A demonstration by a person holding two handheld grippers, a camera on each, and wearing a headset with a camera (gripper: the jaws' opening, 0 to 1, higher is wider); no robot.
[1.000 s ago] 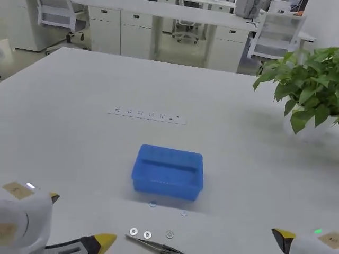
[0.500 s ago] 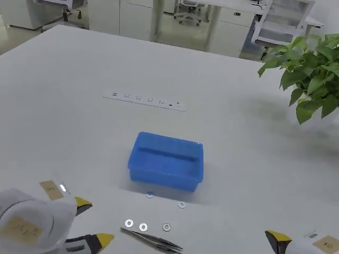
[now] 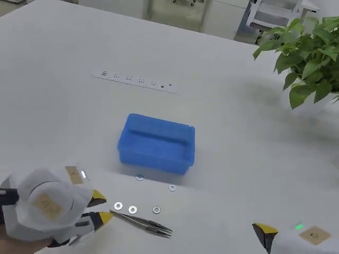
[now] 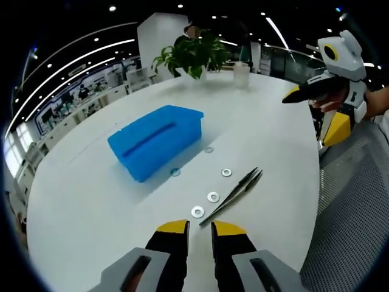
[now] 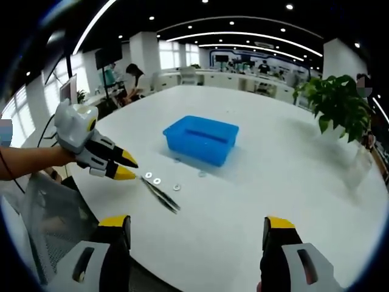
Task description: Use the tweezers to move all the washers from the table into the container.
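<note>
On the white table (image 3: 238, 137), near its front edge, a pair of tweezers (image 3: 143, 222) is seen lying flat and ungripped, with its forked end turned away from the left gripper (image 4: 200, 228). Five washers (image 3: 132, 210) are scattered on the table beside it: three are set in a loose row just beyond the tweezers, and two more lie closer to the blue container (image 3: 157, 144), one of them just beside the foot of its near wall. The container is placed upright farther back on the table, open at the top, and no washer can be made out inside it. The left gripper is held low over the table at the narrow end of the tweezers; its yellow-tipped jaws are kept a narrow gap apart with nothing between them, and whether a tip touches the tweezers cannot be told. The right gripper (image 5: 197, 222) is held well apart from the tweezers, toward the table's edge, with its jaws spread wide and nothing held. Beyond the container a white power strip (image 3: 136, 82) is laid flat on the table, and a leafy green plant (image 3: 310, 47) is stood toward the far right.
</note>
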